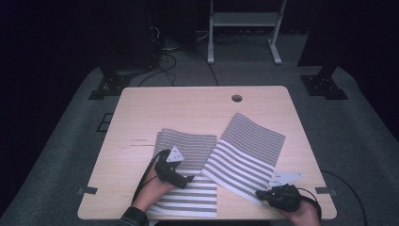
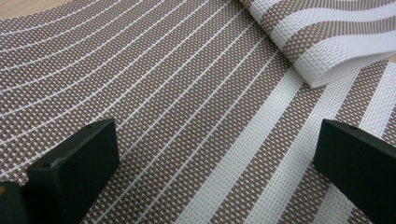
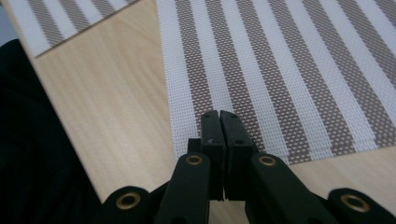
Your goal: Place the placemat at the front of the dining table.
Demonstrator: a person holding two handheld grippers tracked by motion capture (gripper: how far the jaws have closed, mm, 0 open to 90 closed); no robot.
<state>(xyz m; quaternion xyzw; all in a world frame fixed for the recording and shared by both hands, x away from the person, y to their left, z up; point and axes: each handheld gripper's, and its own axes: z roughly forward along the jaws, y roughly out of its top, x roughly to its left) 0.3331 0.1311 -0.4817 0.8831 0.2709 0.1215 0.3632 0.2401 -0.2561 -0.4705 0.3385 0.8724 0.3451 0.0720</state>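
My right tool (image 3: 219,116) pressed together, pinching near edge of right striped placemat (image 1: 247,148). My left tool (image 1: 181,178) spread wide over left striped placemat (image 1: 188,141). Mats overlap mid wooden surface (image 1: 141,113).

Bare table (image 1: 141,108) lies open behind both striped mats (image 1: 244,146).
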